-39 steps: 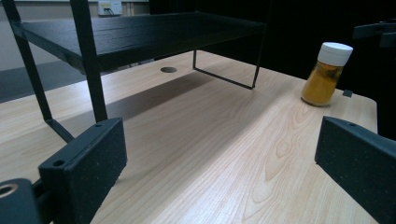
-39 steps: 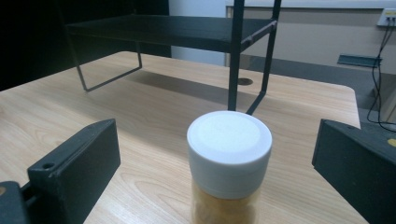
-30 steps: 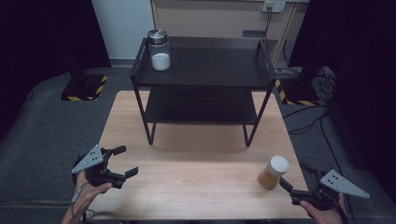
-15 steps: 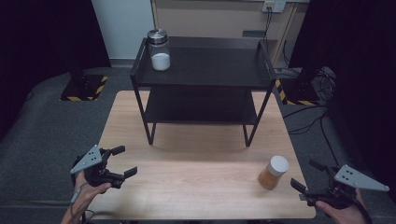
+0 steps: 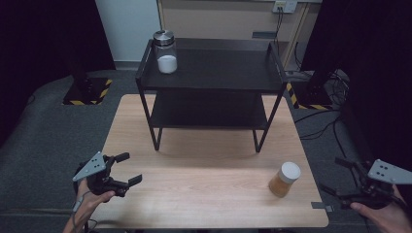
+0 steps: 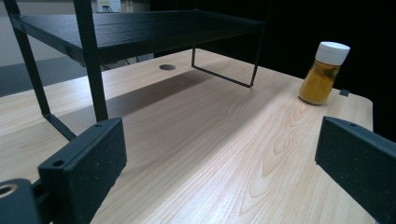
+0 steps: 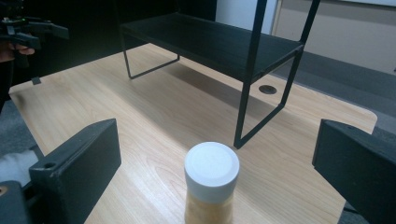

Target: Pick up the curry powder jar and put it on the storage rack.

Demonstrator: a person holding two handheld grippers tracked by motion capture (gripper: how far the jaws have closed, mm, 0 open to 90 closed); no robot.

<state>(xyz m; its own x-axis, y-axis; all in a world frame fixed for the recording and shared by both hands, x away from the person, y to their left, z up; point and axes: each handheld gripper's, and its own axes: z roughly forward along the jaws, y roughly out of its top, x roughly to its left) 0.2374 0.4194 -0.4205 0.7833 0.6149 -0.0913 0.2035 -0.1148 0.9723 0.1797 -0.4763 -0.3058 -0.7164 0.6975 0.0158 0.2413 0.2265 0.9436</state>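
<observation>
while no label or writing can be read on it, the spice jar [image 5: 284,179] with its white cap and orange-brown contents stands upright on the desk [image 5: 204,194] at the lower right of the high view, touched by nothing. the right gripper [image 5: 346,179] sits at the far lower right of that frame, just off the desk edge, its fingers [image 7: 77,170] spread wide; in the right gripper view the jar rises at bottom centre between them, apart from both. the left gripper [image 5: 127,169] rests at the lower left of the high view, fingers [image 6: 86,161] also wide and holding nothing. the left gripper view shows the jar far off at upper right. the high view alone takes in the black shelf rack's [image 5: 214,77] top, where a glass jar [image 5: 165,51] of white powder with a metal lid stands at upper left. its label, if any, cannot be told.
</observation>
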